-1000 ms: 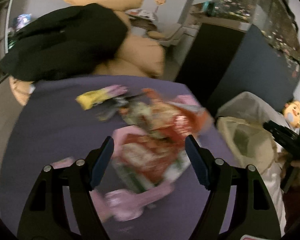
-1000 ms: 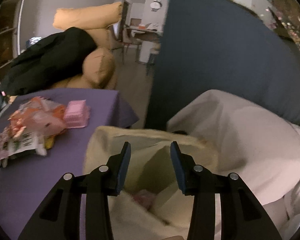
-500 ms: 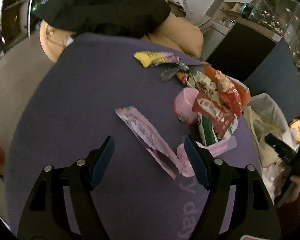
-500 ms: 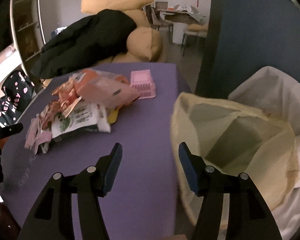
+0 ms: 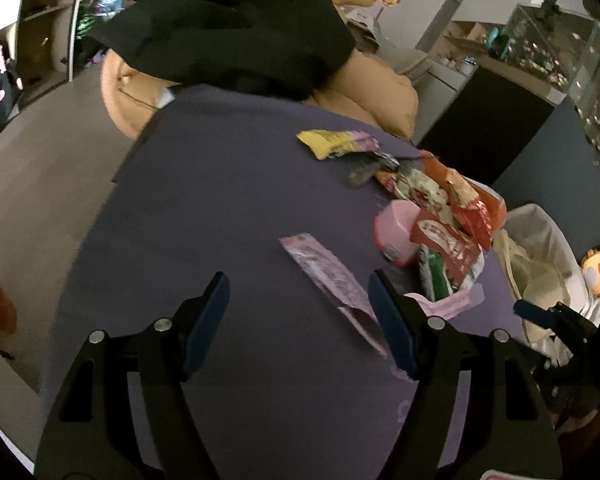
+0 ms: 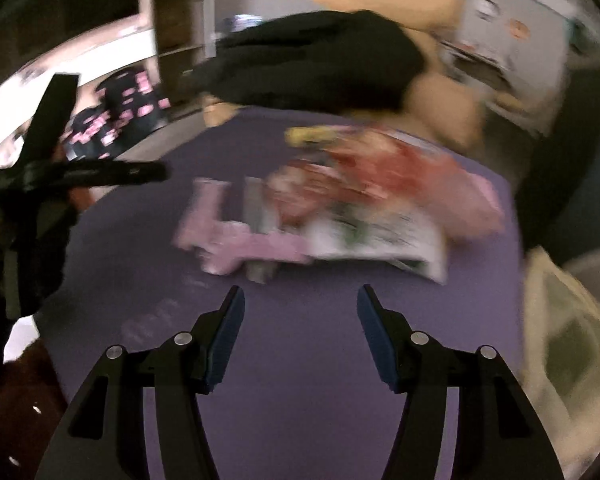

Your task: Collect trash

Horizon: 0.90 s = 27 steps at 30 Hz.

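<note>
Snack wrappers lie heaped on the purple table (image 5: 204, 208): red packets (image 5: 452, 236), a pink tub (image 5: 394, 232), a yellow wrapper (image 5: 332, 142) and a long pink wrapper (image 5: 330, 278). My left gripper (image 5: 300, 312) hangs open above the table, with the pink wrapper's near end just inside its right finger and nothing gripped. My right gripper (image 6: 300, 312) is open and empty over bare purple cloth, short of the blurred wrapper pile (image 6: 364, 208) and pink wrapper (image 6: 236, 240). Each gripper shows in the other's view: the right gripper (image 5: 540, 316), the left gripper (image 6: 156, 171).
An open pale trash bag (image 5: 540, 276) stands off the table's right edge, also the trash bag (image 6: 560, 320) in the right wrist view. Tan cushions (image 5: 380, 96) under a black garment (image 5: 228, 28) lie behind the table. A dark cabinet (image 5: 480, 128) stands back right.
My right gripper swung from above the bag's mouth to over the table and its jaws widened. My left gripper drew back from the pile toward the pink wrapper, still open.
</note>
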{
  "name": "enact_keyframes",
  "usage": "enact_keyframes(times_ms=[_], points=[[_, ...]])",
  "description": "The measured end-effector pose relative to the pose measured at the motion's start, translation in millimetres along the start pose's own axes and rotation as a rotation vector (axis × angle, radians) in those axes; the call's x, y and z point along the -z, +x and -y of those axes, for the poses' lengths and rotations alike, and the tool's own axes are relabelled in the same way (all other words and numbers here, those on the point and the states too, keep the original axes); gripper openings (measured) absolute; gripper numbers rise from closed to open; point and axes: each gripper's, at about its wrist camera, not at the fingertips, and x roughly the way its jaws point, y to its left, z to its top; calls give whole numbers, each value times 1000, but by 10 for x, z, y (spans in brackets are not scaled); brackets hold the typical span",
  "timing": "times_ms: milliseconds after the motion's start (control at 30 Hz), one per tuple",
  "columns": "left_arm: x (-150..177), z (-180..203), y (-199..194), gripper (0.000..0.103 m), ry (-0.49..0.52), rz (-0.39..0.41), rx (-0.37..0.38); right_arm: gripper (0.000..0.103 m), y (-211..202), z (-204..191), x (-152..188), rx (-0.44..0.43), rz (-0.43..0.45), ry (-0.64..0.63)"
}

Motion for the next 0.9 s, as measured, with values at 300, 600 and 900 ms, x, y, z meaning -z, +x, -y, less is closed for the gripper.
enact_keyframes(times_ms=[300, 600, 900], points=[[13, -113, -27, 68, -21, -4, 16, 47, 523, -429, -282, 40, -35, -213], [52, -113, 52, 68, -36, -28, 44, 24, 500, -294, -184, 79, -67, -227], [73, 53, 90, 68, 6, -39, 73, 17, 204, 46, 129, 34, -83, -69]])
